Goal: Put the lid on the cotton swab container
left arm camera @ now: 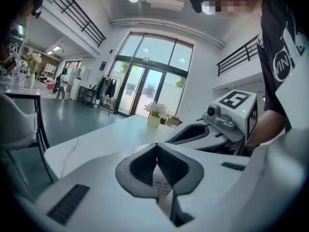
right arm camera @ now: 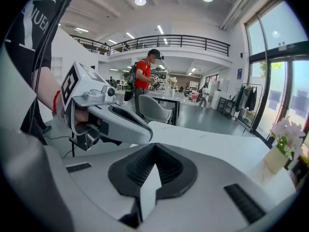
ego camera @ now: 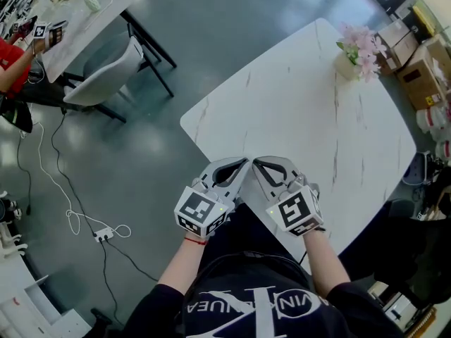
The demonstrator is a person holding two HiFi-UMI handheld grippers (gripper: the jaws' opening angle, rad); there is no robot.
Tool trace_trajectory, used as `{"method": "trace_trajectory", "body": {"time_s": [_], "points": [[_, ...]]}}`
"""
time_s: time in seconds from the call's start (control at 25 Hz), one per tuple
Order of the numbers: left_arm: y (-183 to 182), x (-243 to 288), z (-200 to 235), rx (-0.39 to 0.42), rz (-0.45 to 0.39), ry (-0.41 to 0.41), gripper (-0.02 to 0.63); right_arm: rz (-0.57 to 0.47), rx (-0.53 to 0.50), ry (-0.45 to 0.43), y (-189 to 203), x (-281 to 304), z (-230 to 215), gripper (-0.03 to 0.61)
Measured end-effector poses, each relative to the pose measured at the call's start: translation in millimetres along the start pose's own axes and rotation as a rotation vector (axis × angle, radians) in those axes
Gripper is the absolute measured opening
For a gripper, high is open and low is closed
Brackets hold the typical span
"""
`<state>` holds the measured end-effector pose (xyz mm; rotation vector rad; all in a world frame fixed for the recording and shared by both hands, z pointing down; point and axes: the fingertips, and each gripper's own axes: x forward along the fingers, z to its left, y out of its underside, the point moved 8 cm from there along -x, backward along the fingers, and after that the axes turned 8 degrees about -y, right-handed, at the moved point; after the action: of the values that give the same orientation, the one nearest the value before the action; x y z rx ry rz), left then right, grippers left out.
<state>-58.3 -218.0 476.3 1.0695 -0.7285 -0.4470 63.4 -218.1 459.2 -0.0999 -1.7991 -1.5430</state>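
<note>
No cotton swab container and no lid appear in any view. My left gripper point(ego camera: 243, 162) and my right gripper point(ego camera: 256, 162) are held side by side over the near edge of the white marble table point(ego camera: 303, 111), tips almost touching. Both are shut with nothing between the jaws. In the left gripper view the left gripper point(left arm camera: 157, 149) has its jaws closed, and the right gripper's body point(left arm camera: 212, 124) shows to its right. In the right gripper view the right gripper point(right arm camera: 153, 149) is closed too, with the left gripper's body point(right arm camera: 106, 115) at its left.
A vase of pink flowers point(ego camera: 358, 51) stands at the table's far right corner. Cardboard boxes point(ego camera: 421, 62) lie beyond it. A grey chair point(ego camera: 106, 72) and a second white table point(ego camera: 77, 16) stand far left, with a person in red point(ego camera: 10, 65). A cable and power strip point(ego camera: 102, 234) lie on the floor.
</note>
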Motion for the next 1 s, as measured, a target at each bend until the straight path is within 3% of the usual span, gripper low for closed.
{"method": "trace_trajectory", "body": {"time_s": [0.24,1.0], "points": [[-8.3,-17.5,3.7,-0.032,-0.051,-0.038,0.008,-0.097,0.109,0.018,-0.6,-20.9,0.5,0.002],[11.1,-91.8,-37.0,-0.034,-0.082,-0.063,0.008,-0.131,0.126,0.016,-3.6,-65.8,76.5,0.002]]}}
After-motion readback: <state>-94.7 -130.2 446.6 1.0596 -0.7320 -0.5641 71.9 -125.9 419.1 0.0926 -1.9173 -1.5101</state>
